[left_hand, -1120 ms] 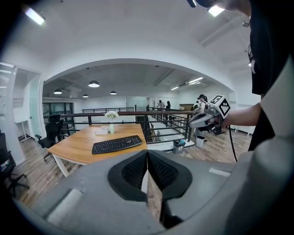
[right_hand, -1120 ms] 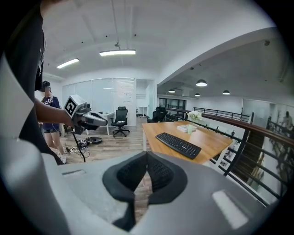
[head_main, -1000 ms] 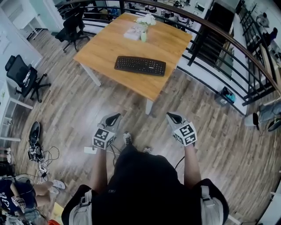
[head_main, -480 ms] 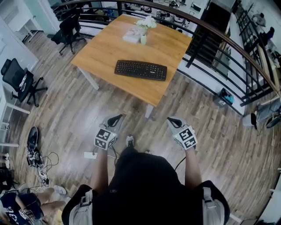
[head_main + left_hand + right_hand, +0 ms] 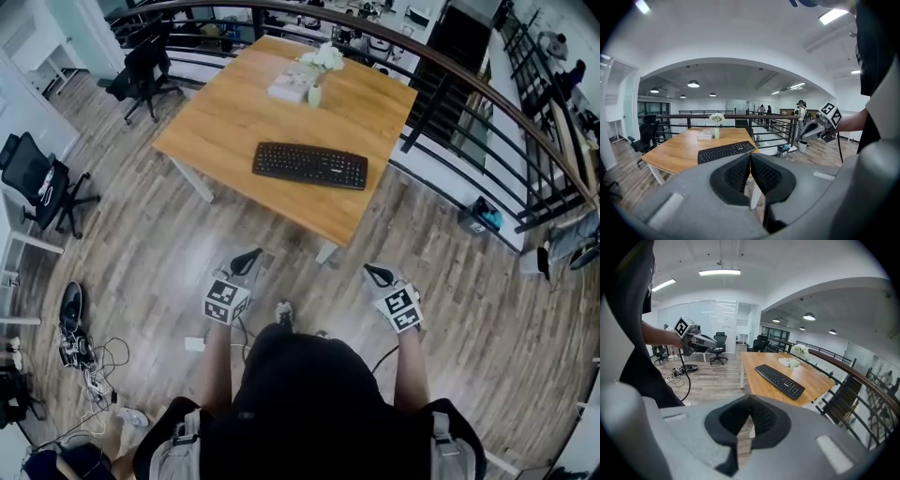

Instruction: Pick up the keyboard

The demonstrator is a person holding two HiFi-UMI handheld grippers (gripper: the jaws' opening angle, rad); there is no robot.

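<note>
- The keyboard [image 5: 310,165] lay flat on the table [image 5: 225,122], near its closest edge, untouched.
- Step in hand, as judged: approach. Both grippers were well short of the table.
- Left gripper [image 5: 247,259] and right gripper [image 5: 379,275]: jaws closed, empty.
- The next move called for reaching the table and opening the jaws at the keyboard.
- Count: one keyboard, one table, two grippers, one vase [image 5: 316,92].

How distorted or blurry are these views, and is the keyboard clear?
Head view: strong fisheye, railing bowed into an arc, keyboard sharp. Left gripper view: black vignetted corners, bright ceiling light. Right gripper view: same vignette, keyboard crisp.
</note>
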